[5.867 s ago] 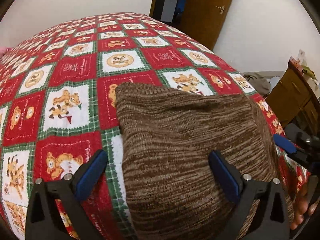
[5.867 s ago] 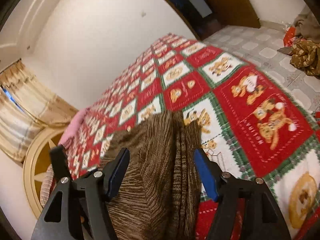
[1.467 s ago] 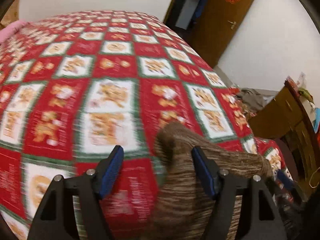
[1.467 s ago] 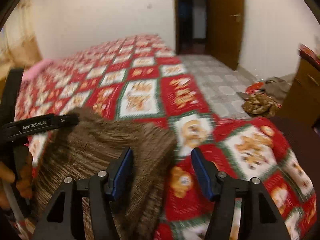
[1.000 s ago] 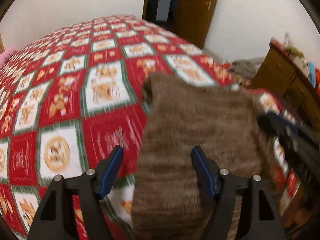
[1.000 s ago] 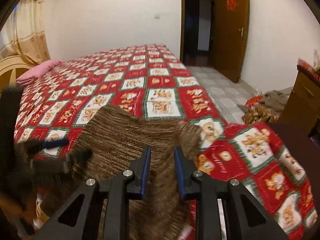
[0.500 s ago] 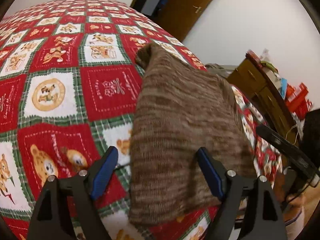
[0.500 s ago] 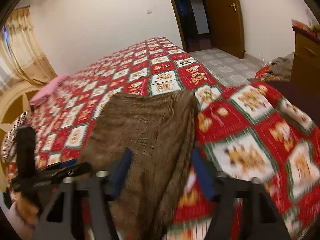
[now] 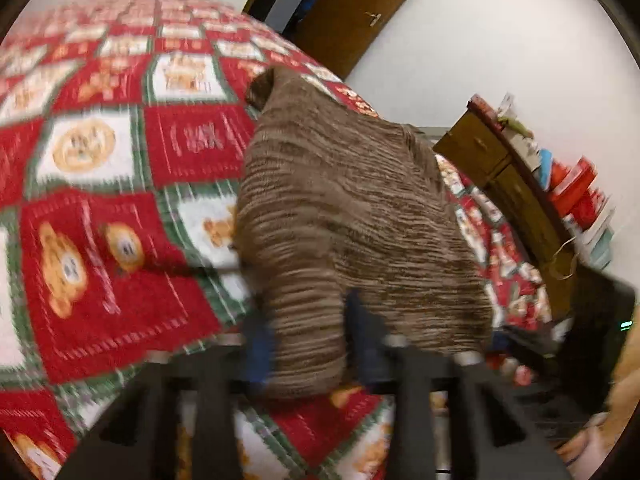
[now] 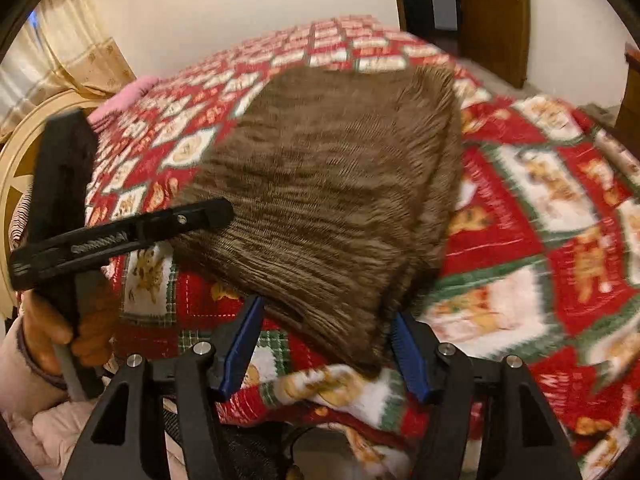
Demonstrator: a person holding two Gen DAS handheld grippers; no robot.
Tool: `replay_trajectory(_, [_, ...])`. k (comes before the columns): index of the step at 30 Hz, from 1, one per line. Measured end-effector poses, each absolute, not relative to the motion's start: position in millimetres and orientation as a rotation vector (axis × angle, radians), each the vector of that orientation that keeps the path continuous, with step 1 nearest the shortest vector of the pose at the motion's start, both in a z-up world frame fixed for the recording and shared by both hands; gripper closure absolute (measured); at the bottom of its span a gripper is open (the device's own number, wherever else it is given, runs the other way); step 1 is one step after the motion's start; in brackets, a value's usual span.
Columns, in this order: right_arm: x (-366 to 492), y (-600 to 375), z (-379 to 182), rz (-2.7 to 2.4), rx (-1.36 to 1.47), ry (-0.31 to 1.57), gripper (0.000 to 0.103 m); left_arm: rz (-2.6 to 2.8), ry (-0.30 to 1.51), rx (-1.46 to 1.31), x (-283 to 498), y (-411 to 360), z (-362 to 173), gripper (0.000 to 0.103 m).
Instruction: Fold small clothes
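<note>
The brown knit sweater (image 10: 340, 200) lies folded near the corner of the bed, on the red teddy-bear quilt (image 10: 560, 220). Both sets of tongs work its near edge, I'd guess to lift that end and double it over. The left tongs (image 9: 308, 340) are closing, and the near-left corner of the knit bunches between the blurry blue pads (image 9: 258, 344), which look to be pinching it. The right tongs (image 10: 320, 348) stand about half wide and are closing too, straddling the near-right corner without touching it yet. Half a second ago both were spread wide and set further back from the hem; now they've dropped in on it.
</note>
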State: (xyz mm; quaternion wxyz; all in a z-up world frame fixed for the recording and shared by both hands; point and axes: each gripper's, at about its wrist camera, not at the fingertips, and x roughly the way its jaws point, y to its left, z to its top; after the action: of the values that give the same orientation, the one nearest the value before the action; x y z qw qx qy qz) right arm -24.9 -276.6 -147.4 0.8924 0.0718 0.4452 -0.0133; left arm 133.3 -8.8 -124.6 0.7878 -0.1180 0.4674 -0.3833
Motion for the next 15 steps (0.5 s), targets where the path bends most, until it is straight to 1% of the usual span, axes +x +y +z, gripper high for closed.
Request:
replay_trajectory(1, [-22, -275, -149, -0.058, 0.127, 0.912, 0.062, -0.822, 1.008, -0.261, 133, -7, -125, 0.082])
replay_trajectory(2, [-19, -276, -151, -0.068, 0.118, 0.916, 0.089, -0.815, 1.0, -0.249, 131, -8, -125, 0.084])
replay_trajectory(3, [-17, -278, -152, -0.06, 0.136, 0.92, 0.092, -0.814, 1.001, -0.237, 130, -9, -123, 0.085])
replay_trajectory(5, [-19, -291, -149, -0.023, 0.234, 0.917, 0.092, -0.829, 1.011, -0.258, 127, -7, -115, 0.088])
replay_trajectory(10, [-44, -293, -121, 0.048, 0.286, 0.905, 0.092, -0.874, 1.018, -0.208, 97, 1, -91, 0.088])
replay_trajectory(13, [-58, -288, -122, 0.096, 0.311, 0.953, 0.092, -0.866, 1.069, -0.183, 84, 10, -100, 0.088])
replay_trajectory(15, [-64, -285, -132, 0.091, 0.303, 0.981, 0.092, -0.85, 1.113, -0.177, 84, 13, -116, 0.087])
